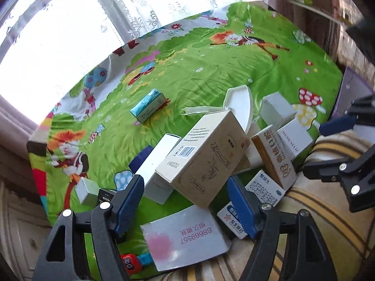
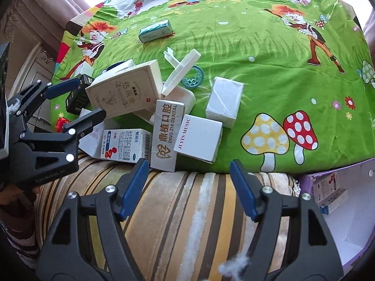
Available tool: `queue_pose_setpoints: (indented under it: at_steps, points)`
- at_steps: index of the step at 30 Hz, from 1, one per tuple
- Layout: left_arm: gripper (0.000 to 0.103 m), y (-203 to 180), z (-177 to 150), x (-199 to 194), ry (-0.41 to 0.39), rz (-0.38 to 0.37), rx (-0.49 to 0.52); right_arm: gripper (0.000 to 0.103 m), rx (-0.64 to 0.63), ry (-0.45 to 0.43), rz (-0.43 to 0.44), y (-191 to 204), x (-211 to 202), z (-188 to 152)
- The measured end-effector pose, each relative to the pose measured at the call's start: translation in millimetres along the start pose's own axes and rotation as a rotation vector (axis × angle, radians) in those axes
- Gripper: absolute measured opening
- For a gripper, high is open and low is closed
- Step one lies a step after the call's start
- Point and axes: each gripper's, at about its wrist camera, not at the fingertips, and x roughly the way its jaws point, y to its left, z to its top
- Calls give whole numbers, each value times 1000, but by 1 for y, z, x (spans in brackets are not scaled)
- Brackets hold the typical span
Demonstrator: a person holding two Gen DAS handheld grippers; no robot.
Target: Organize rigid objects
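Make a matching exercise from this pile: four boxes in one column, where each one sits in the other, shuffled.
Things:
1. teal box
2. JI YIN MUSIC box
3. beige box
4. dental box

Places:
A. propped on top of the pile
B. alone on the green cloth, far from the pile
C. at the cloth's near edge, left of the JI YIN MUSIC box
D. in front of a plain white box

Pairs: 1-B, 2-D, 3-A, 4-C

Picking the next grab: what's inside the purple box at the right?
The purple box holds two small blue-and-white cartons against its left wall. Beyond them only its white floor shows; the far right end is out of frame.
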Motion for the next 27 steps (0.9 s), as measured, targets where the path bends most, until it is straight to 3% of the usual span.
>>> queue_pose_setpoints:
  at_steps: [10,14,17,20,23,25,27]
  points:
    - [74,-21,1,21,56,157,195,75,30,10,-24,-4,15,12]
    - [73,-26,2,25,60,163,233,75,23,21,-17,-3,21,17]
    - [57,-29,1,27,59,170,250,74,38,31,-1,-6,27,21]
    - [37,-24,1,29,68,148,214,66,34,40,23,-6,31,24]
    - [24,-16,1,28,65,114,170,59,35,37,35,-6,32,24]
    - [20,-12,1,24,55,62,130,49,40,29,41,-7,30,23]
    - [16,-5,1,21,42,-1,78,48,43,18,45,-8,28,21]
